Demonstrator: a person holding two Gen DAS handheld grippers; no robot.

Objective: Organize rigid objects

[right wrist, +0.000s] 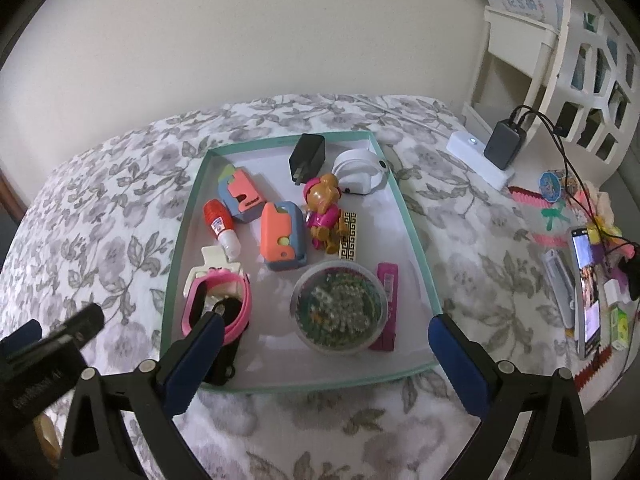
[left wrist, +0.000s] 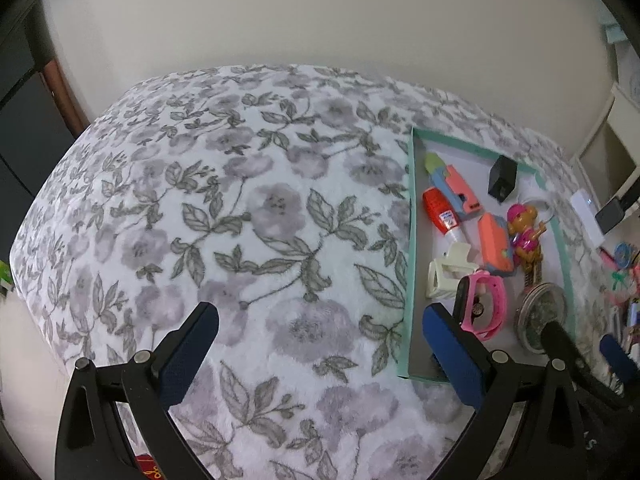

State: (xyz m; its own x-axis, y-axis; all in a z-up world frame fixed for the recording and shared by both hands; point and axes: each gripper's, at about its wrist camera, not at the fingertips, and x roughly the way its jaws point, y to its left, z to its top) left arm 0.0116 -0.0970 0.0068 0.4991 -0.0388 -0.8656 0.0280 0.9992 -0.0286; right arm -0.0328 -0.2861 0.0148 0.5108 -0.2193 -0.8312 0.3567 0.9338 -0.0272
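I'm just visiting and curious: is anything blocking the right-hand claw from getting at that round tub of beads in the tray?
Nothing visible does. The right gripper hangs open above the near end of the tray, and the round tub lies just ahead between its fingers. The purple bar lies close beside the tub.

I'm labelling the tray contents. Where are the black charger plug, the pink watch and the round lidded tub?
black charger plug [right wrist: 307, 152], right wrist view, on its black body.
pink watch [right wrist: 236, 280], right wrist view, on the strap.
round lidded tub [right wrist: 340, 308], right wrist view, on its clear lid.

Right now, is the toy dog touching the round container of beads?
Apart. The right wrist view shows bare tray floor between the toy dog and the round container.
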